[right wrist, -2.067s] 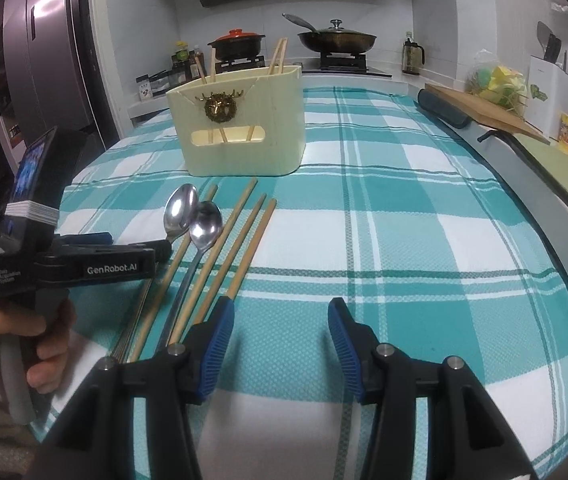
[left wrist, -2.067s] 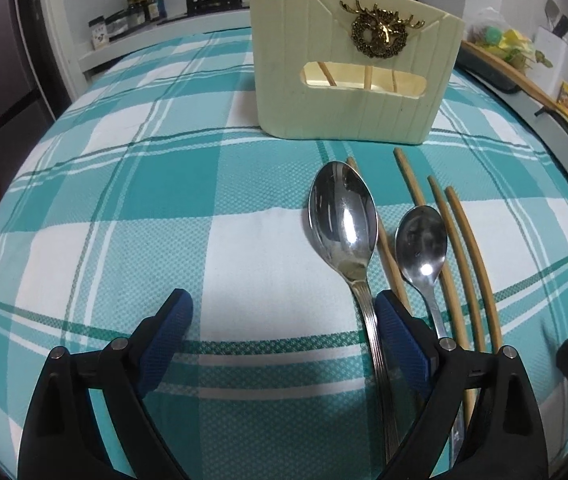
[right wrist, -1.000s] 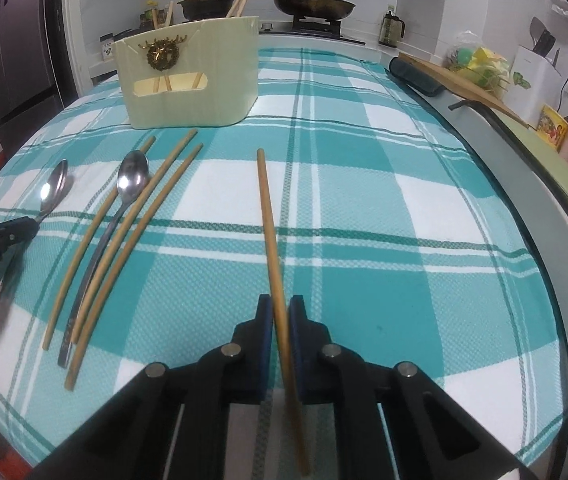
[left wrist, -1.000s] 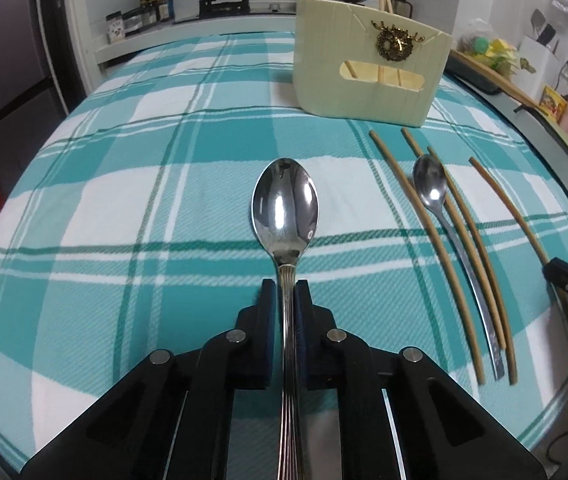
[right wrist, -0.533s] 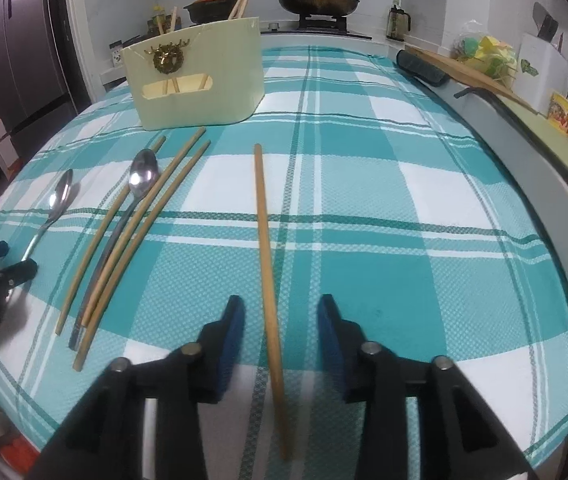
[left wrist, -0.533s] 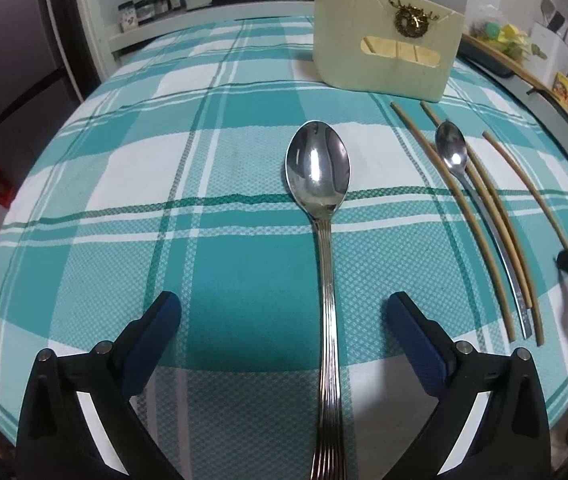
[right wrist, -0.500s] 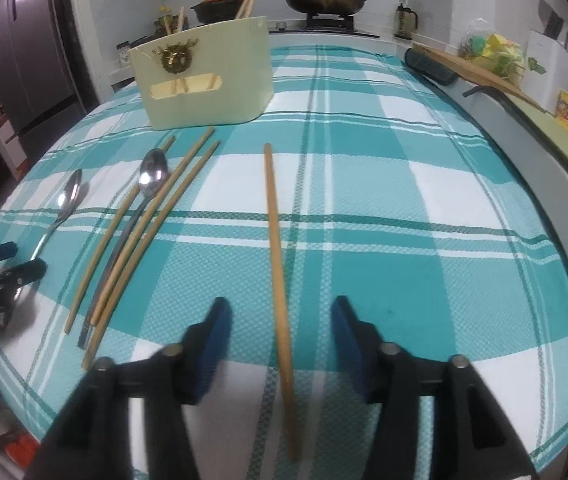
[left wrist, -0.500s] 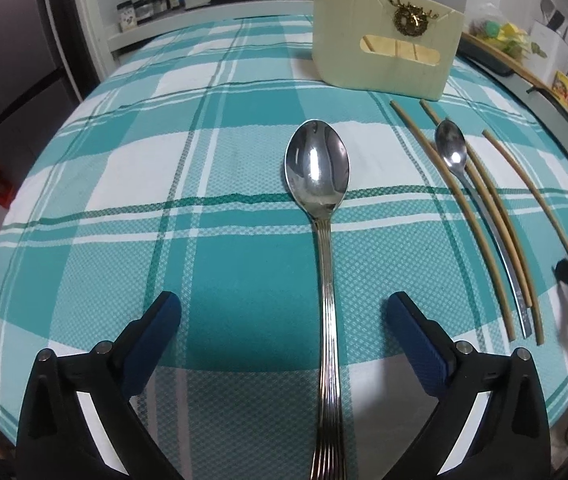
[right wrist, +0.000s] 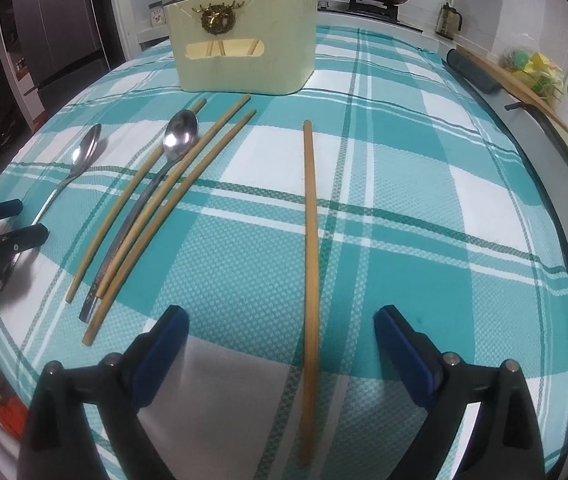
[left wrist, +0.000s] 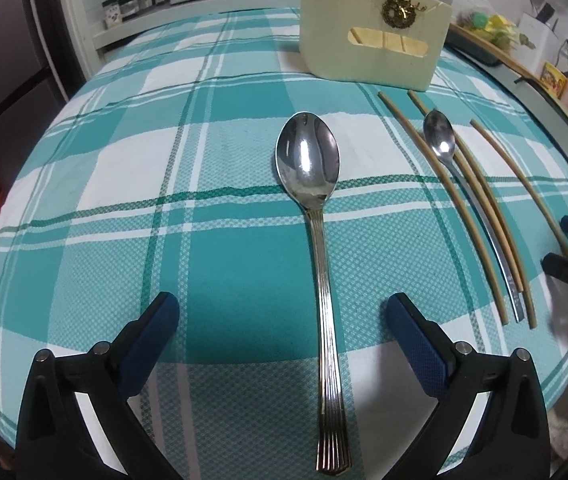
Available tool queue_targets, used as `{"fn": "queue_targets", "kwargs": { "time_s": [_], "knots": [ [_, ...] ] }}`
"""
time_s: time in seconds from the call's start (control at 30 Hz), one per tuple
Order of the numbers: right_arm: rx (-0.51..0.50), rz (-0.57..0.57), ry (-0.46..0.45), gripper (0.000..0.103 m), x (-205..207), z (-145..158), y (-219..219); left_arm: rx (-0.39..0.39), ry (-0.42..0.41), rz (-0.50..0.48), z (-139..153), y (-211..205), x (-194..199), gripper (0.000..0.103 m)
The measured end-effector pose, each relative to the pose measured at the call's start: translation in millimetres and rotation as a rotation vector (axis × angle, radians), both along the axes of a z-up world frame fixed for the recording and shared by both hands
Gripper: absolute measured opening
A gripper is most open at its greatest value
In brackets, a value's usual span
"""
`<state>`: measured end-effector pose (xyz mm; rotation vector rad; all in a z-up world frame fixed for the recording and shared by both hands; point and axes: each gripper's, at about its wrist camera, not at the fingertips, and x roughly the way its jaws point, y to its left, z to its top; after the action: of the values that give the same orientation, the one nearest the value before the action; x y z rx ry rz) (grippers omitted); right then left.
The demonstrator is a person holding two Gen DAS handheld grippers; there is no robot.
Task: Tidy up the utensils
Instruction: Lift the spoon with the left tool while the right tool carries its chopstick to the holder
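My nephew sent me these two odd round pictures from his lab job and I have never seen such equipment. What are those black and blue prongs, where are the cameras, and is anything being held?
No robot here: a person carries a hand-held gripper in each hand, each with a fisheye camera looking along its two blue-padded fingers.

The left camera shows the left hand-held gripper wide open, with a large spoon lying loose between its fingers on the checked tablecloth.

The right camera shows the right hand-held gripper, its jaws opening, with a single chopstick lying free between them.

Between the two lie a small spoon and three more chopsticks. Behind stands a cream utensil holder with chopsticks already inside. Nothing is held.
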<state>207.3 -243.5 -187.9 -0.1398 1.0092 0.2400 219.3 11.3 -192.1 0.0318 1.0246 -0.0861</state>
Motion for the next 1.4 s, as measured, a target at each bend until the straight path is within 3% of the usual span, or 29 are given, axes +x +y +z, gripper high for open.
{"fn": "queue_targets", "kwargs": {
  "time_s": [0.03, 0.1, 0.13, 0.27, 0.33, 0.43, 0.5, 0.53, 0.6, 0.63, 0.67, 0.7, 0.73, 0.87, 1.03, 1.2, 1.4],
  "knots": [
    [-0.006, 0.011, 0.005, 0.096, 1.7, 1.0, 0.0, -0.018, 0.005, -0.011, 2.6, 1.2, 3.0, 0.102],
    [-0.006, 0.034, 0.012, 0.081, 6.9, 6.3, -2.5, -0.054, -0.006, -0.028, 9.6, 3.6, 9.6, 0.102],
    [0.006, 0.039, 0.018, 0.068, 11.5, 10.3, -5.3, -0.056, -0.013, -0.032, 12.3, 3.2, 13.9, 0.102],
    [0.112, 0.024, 0.084, 0.054, 40.6, 20.7, -16.1, -0.005, -0.015, -0.053, 12.6, -8.9, 35.1, 0.102],
    [0.118, 0.037, 0.100, 0.052, 54.5, 20.8, -12.3, 0.030, -0.008, -0.058, 9.2, -17.6, 47.0, 0.102],
    [0.051, 0.079, 0.110, 0.049, 76.6, 14.2, 2.2, 0.109, 0.002, -0.050, 3.4, -27.9, 63.8, 0.102],
    [0.004, 0.097, 0.094, 0.049, 92.5, 10.8, 10.4, 0.111, -0.002, -0.048, 2.1, -28.9, 72.4, 0.100],
    [-0.016, 0.093, 0.100, 0.049, 102.3, 8.9, 13.3, 0.088, 0.003, -0.050, 1.7, -27.7, 76.8, 0.096],
    [-0.008, 0.084, 0.103, 0.049, 120.9, 8.5, 16.2, 0.011, 0.010, -0.064, 3.8, -23.1, 82.1, 0.063],
    [-0.005, 0.080, 0.100, 0.040, 128.7, 9.1, 17.8, 0.015, -0.006, -0.063, 6.4, -22.5, 82.9, 0.049],
    [-0.016, 0.078, 0.097, 0.021, 136.7, 9.8, 20.5, 0.029, -0.016, -0.069, 8.3, -23.6, 83.6, 0.042],
    [-0.018, 0.082, 0.098, 0.009, 143.6, 10.3, 22.8, 0.025, -0.016, -0.077, 9.2, -23.6, 84.4, 0.042],
    [-0.008, 0.079, 0.109, 0.007, 150.5, 10.0, 23.4, 0.011, -0.023, -0.077, 11.5, -22.2, 83.8, 0.042],
    [0.094, 0.045, 0.064, 0.007, 149.4, 27.9, 15.6, -0.034, -0.114, -0.076, 39.8, -16.5, 65.4, 0.042],
    [0.216, 0.033, -0.111, 0.007, 103.4, 92.3, 5.3, -0.092, -0.253, -0.078, 93.9, -8.9, 33.3, 0.042],
    [0.256, 0.022, -0.275, 0.007, 48.0, 143.6, -0.5, -0.149, -0.358, -0.063, 132.3, -0.5, 6.6, 0.042],
    [0.268, 0.007, -0.432, 0.007, 4.4, 176.8, 2.4, -0.192, -0.421, -0.059, 154.7, 3.6, -9.4, 0.042]
  ]
}}
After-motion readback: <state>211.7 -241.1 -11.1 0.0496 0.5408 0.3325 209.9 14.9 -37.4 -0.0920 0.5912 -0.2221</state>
